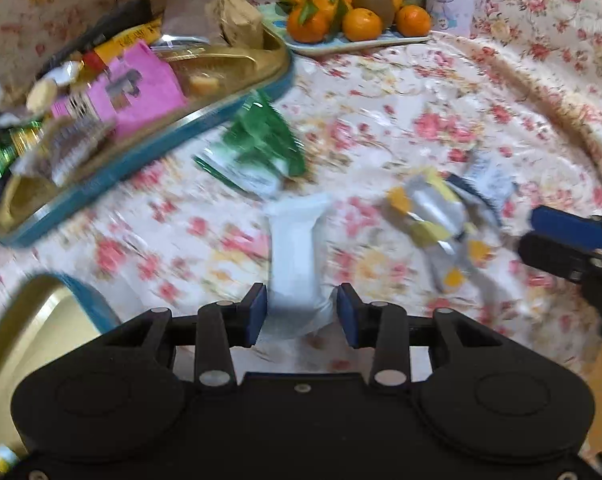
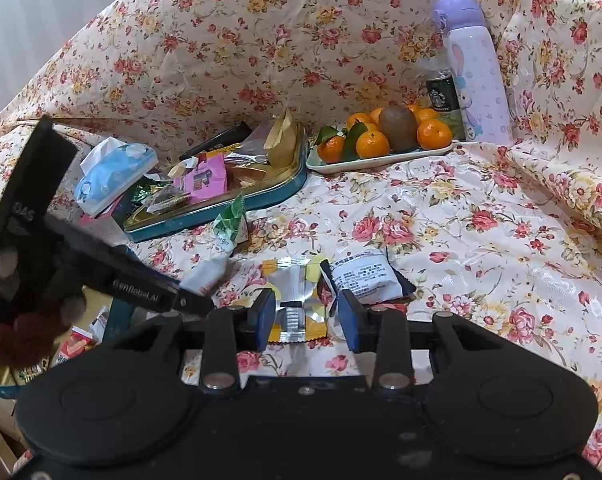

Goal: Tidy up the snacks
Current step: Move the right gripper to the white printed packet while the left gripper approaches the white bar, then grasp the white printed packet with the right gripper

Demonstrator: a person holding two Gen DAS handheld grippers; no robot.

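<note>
Left gripper (image 1: 301, 316) apparently clamped on white packet (image 1: 297, 248); right gripper (image 2: 305, 316) agape over yellow-silver packet (image 2: 297, 300).

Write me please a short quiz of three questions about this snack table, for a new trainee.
1. True or false: the kiwi lies on the plate with the oranges.
2. Which colour is the packet between the jaws of the left gripper? A green, B white, C pink.
3. What stands beside the purple bottle?
Key: 1 true. 2 B, the white packet. 3 a dark can.
</note>
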